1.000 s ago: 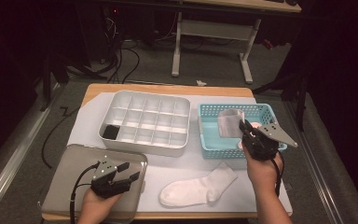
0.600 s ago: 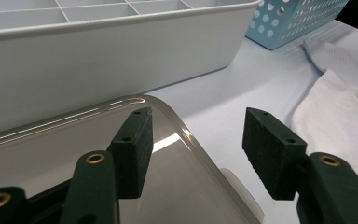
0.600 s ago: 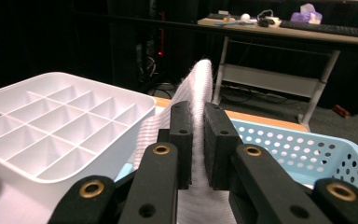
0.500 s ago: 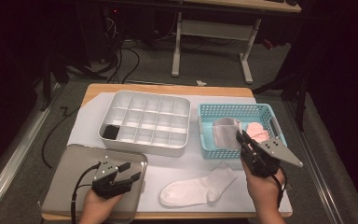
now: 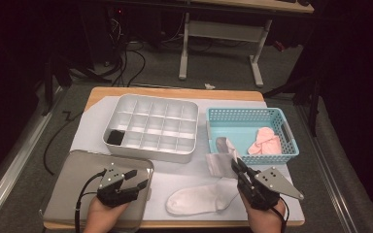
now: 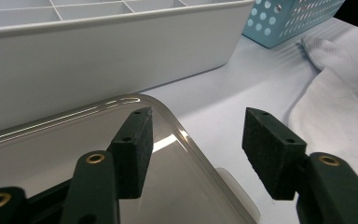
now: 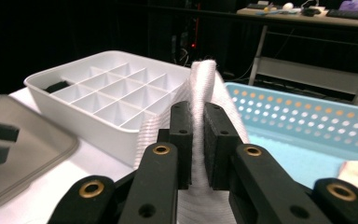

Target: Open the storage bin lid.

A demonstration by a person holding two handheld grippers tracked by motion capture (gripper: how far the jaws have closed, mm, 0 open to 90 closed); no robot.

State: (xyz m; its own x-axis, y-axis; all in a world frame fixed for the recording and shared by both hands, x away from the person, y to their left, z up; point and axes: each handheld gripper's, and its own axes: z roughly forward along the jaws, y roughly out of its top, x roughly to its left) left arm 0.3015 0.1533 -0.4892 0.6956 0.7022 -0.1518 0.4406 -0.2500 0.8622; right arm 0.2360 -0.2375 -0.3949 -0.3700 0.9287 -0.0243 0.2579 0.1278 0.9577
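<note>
A person is working at a table point(image 5: 126, 93) with a gripper in each hand. The right gripper point(image 5: 235, 164) is pinching a white sock point(image 7: 204, 93), its jaws closed on a fold of the ribbed cloth. In the high view that sock point(image 5: 222, 158) is hanging from the jaws just in front of the blue basket point(image 5: 291, 141), near the table's front right. A second ago the same gripper was holding the sock over the basket; it has been carrying it back toward the person and slightly down, so the sock is now out of the basket and approaching the table surface.

A second white sock point(image 5: 194, 200) is lying flat on the table just beside the right gripper, to its left. A pink cloth point(image 5: 266, 141) is sitting inside the basket. Behind the socks, a white divided tray point(image 5: 150, 127) is standing with one dark item point(image 5: 115, 138) in its front left cell.

The left gripper point(image 5: 132, 180) is resting over a grey lid point(image 5: 77, 179) at the front left. Its jaws are standing open with nothing between them, and it has stayed in place.

The move suggests the held sock is being brought to its mate, likely to pair them before storing. The sock is not yet set down.
</note>
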